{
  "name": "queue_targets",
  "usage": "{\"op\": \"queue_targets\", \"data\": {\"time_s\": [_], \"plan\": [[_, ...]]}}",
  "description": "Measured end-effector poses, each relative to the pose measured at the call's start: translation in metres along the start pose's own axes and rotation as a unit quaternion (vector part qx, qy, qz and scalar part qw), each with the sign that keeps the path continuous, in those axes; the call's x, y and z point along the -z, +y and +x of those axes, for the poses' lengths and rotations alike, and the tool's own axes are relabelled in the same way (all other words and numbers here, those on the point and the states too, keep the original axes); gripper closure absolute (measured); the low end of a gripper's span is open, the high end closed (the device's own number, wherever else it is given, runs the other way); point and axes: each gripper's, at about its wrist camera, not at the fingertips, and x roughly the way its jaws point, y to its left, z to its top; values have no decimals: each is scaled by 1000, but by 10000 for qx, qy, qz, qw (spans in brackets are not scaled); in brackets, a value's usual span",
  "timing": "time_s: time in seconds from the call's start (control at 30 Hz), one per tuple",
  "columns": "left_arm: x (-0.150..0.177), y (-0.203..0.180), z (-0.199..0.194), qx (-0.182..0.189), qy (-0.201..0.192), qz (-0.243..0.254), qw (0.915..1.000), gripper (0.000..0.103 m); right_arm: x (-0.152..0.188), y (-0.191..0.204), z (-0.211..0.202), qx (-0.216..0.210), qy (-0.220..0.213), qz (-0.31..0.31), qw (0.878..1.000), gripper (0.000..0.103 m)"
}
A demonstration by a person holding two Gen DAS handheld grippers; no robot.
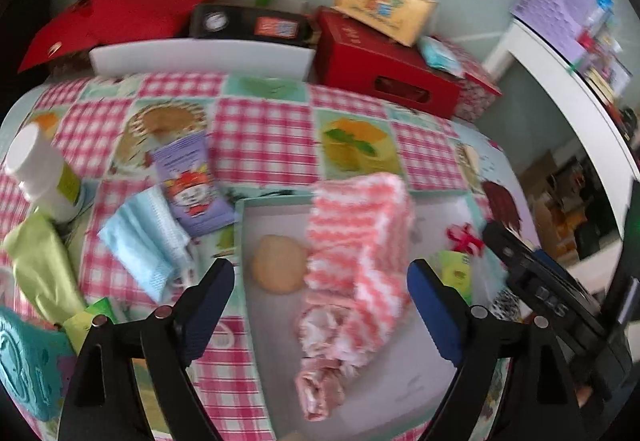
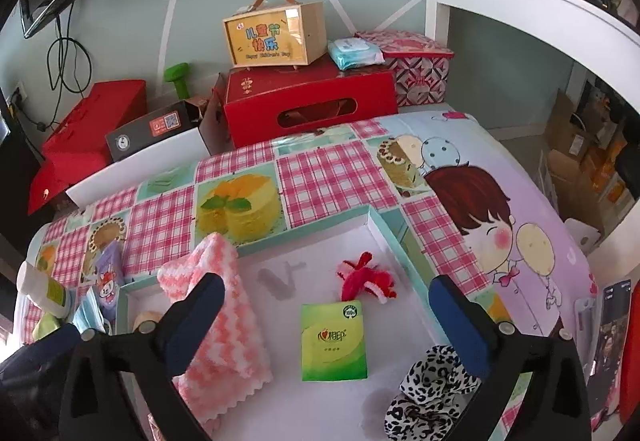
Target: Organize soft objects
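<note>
1. Left wrist view:
   - Jaws of the left gripper (image 1: 320, 291) stand wide apart with nothing pressed between the pads.
   - Pink-and-white striped knitted cloth (image 1: 354, 265) lies between and ahead of the jaws, inside the shallow white tray with a teal rim (image 1: 400, 393); its bunched end points back toward the camera.
   - Round tan puff (image 1: 279, 264) sits in the tray just inside the left-hand jaw, touching the cloth's edge.
   - Outside the left-hand jaw, on the pink checked tablecloth (image 1: 264, 137), lie a light blue folded face mask (image 1: 146, 241) and a purple printed packet (image 1: 192, 189).
   - Beyond the right-hand jaw are a small red fuzzy ornament (image 1: 464, 237) and the black body of the right gripper (image 1: 540, 273).

2. Right wrist view:
   - Jaws of the right gripper (image 2: 326, 317) are spread fully, gripping nothing.
   - Green tissue pack (image 2: 334, 341) lies flat in the tray (image 2: 384, 233), midway between the jaws.
   - The red ornament (image 2: 366, 277) rests just ahead of the pack.
   - The striped cloth (image 2: 224, 325) lies under and beside the left-hand jaw.
   - Leopard-print fabric scrunchie (image 2: 428, 393) sits below the right-hand jaw.
   - Far ahead of the jaws, a red cardboard box (image 2: 312, 109) carries a yellow handled gift box (image 2: 272, 37).
</note>
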Motion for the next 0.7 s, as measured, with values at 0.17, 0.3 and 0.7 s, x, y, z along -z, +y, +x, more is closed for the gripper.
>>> {"op": "queue_targets", "data": {"time_s": [0.17, 0.3, 0.7], "plan": [[-1, 22, -1, -141, -12, -340, 9993, 14, 2, -3, 5, -46, 152, 152, 9998, 0], [-2, 36, -5, -132, -58, -509, 9986, 14, 4, -4, 8, 1, 279, 191, 9994, 0], [-10, 74, -37, -349, -440, -982, 9936, 14, 15, 33, 6, -37, 537, -148, 9984, 0]]}}
